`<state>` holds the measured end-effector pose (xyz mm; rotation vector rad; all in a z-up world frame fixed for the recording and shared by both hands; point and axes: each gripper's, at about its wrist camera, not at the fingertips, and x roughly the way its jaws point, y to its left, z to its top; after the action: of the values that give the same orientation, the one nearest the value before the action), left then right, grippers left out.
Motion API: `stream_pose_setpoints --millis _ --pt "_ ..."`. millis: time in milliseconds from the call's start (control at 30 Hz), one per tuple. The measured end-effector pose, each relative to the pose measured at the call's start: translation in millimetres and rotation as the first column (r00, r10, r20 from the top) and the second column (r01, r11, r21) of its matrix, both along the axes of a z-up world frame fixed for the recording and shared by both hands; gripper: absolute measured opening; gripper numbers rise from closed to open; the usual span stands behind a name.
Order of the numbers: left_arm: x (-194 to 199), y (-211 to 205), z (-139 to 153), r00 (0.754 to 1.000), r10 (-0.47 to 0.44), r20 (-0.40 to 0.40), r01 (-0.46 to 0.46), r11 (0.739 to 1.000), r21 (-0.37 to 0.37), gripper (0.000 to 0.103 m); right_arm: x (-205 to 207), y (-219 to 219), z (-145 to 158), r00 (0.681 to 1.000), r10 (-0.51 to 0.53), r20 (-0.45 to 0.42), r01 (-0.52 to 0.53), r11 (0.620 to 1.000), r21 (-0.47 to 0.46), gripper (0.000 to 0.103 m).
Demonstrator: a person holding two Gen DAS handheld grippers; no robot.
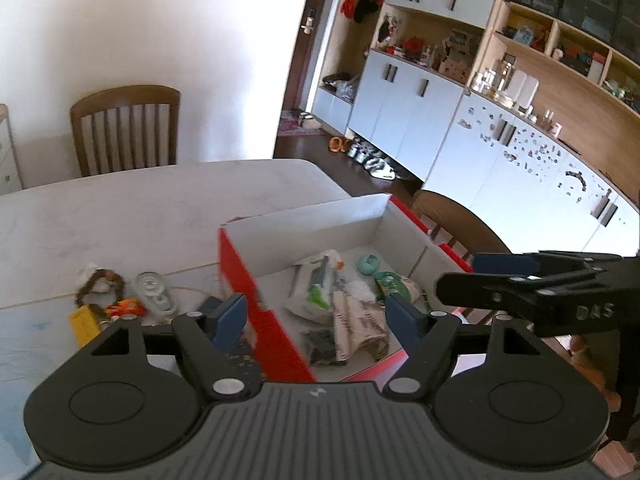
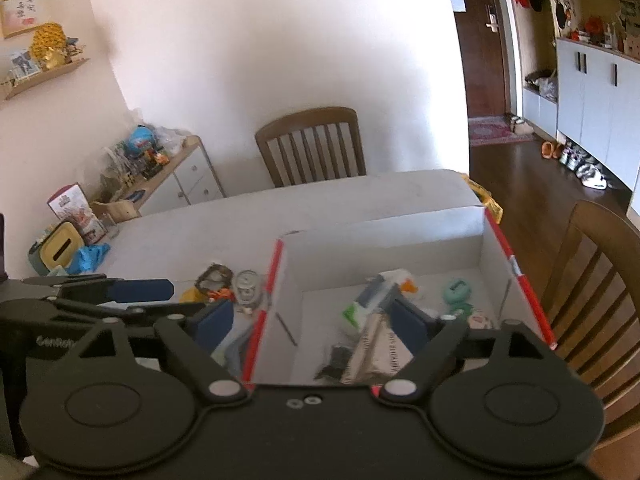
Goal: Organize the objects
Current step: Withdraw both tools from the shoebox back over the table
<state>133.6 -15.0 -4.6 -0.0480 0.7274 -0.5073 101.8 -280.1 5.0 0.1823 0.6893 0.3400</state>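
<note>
A red box with white inner walls stands open on the pale table. Inside lie a white and green packet, a teal round thing, a printed paper packet and a black item. Left of the box are a brown ring, a clear case, an orange piece and a yellow block. My left gripper is open and empty above the box's left wall. My right gripper hovers open and empty over the box.
Wooden chairs stand at the table's far side and right side. A yellow-topped tissue box and a blue cloth sit at the table's left end. White cabinets line the right wall.
</note>
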Motion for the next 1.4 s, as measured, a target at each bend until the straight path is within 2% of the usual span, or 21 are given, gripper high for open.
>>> stream_pose_setpoints --millis 67,133,300,500,633,833,1133,1400 --pt "-3 12 1 1.000 0.010 0.005 -0.010 1.000 -0.003 0.078 -6 7 1 1.000 0.001 0.019 -0.001 1.000 0.011 0.098" --pt "-5 23 1 1.000 0.017 0.005 -0.017 1.000 -0.009 0.082 -11 14 1 0.999 0.018 0.031 -0.019 0.999 0.032 0.102" --pt "-11 48 1 0.999 0.035 0.013 -0.035 0.999 0.001 0.083 -20 38 1 0.998 0.044 0.045 -0.047 0.997 0.061 0.102" --pt "-13 80 -4 0.998 0.062 0.002 -0.062 0.998 -0.015 0.093 -27 64 -3 0.997 0.064 0.037 -0.066 0.996 0.057 0.102" --pt "-13 102 -7 0.995 0.095 0.011 -0.094 0.995 -0.029 0.103 -30 85 -7 0.996 0.081 0.027 -0.081 0.996 0.034 0.102" --pt "-9 123 -10 0.991 0.128 0.043 -0.127 0.992 -0.012 0.103 -31 118 -16 0.992 0.121 0.019 -0.121 0.992 -0.021 0.102" --pt "25 142 -36 0.985 0.175 0.007 -0.175 0.984 0.035 0.103 -17 174 -40 0.982 0.188 -0.024 -0.190 0.973 -0.133 0.102" --pt "66 150 -69 0.973 0.225 -0.047 -0.220 0.971 0.095 0.103 8 205 -78 0.975 0.206 -0.081 -0.219 0.951 -0.220 0.101"
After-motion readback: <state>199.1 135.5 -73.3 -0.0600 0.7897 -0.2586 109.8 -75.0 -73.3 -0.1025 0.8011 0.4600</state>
